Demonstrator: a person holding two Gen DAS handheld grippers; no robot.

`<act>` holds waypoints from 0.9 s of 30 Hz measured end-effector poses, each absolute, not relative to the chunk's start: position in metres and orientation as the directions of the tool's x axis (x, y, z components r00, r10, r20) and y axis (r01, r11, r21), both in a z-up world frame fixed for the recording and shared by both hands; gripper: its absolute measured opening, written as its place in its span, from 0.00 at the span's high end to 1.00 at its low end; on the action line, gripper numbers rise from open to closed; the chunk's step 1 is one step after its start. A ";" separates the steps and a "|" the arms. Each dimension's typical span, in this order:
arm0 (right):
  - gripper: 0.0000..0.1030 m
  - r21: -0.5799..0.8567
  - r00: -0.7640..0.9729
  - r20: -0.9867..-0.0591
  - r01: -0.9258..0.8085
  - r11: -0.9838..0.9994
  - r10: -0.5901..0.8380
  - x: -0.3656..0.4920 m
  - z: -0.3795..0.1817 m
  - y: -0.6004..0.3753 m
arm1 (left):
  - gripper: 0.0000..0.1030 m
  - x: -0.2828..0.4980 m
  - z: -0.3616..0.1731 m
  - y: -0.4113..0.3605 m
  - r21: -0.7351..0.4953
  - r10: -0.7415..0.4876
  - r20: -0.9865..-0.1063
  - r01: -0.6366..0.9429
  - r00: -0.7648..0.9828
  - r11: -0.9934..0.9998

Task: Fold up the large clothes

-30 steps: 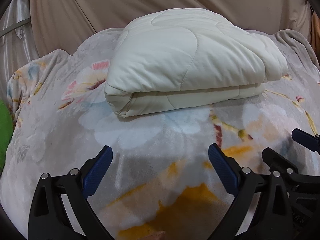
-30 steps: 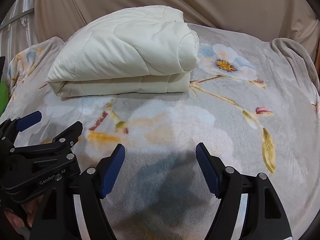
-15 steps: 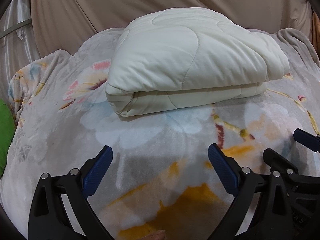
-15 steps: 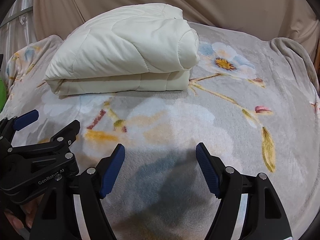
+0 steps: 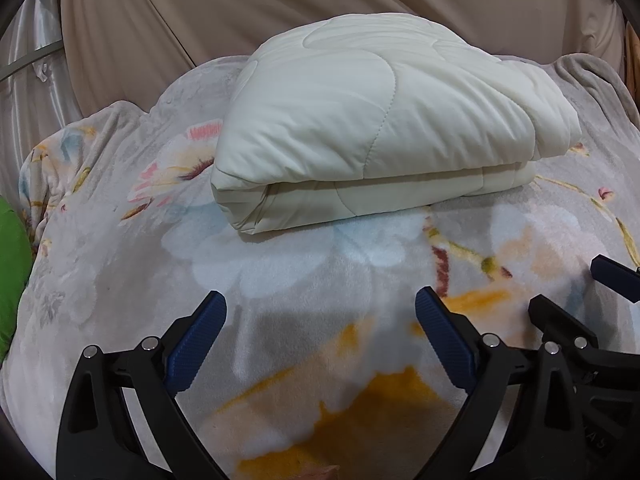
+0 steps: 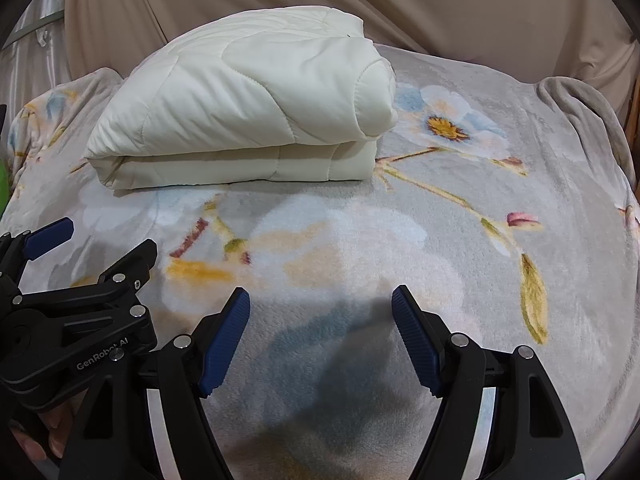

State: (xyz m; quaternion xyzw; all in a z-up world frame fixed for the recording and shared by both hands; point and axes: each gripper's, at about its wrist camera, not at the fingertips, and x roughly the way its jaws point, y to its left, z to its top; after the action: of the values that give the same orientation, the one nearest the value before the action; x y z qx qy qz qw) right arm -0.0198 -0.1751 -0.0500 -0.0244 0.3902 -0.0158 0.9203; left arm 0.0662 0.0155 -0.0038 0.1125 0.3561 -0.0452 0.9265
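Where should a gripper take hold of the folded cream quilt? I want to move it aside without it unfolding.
Probably at the near long side of the folded cream quilt, where the stacked layers show as a seam. Come in low over the floral blanket from the front so the open right gripper straddles both layers. The rounded right end looks too bulky to pinch.

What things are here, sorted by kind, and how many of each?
Cream folded quilt: 1
Floral fleece blanket spread underneath: 1
Handheld grippers, left gripper and right gripper, both with fingers apart and empty: 2
Green item at the edge, kind unclear: 1
Beige curtain behind: 1
Total: 6
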 end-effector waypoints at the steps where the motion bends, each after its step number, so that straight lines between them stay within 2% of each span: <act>1: 0.31 -0.057 0.695 -0.718 0.009 0.998 -0.047 -0.020 -0.050 -0.175 | 0.10 0.066 -0.004 0.015 0.175 -0.004 -0.671 0.164 0.742 0.971; 27: 0.31 -0.065 0.698 -0.714 0.013 0.998 -0.056 -0.021 -0.048 -0.176 | 0.10 0.065 -0.003 0.017 0.174 -0.008 -0.666 0.166 0.746 0.971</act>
State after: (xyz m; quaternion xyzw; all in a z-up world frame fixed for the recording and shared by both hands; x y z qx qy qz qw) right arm -0.0209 -0.1760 -0.0480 -0.0277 0.3879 -0.0185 0.9211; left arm 0.0651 0.0174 -0.0033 0.1117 0.3534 -0.0468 0.9276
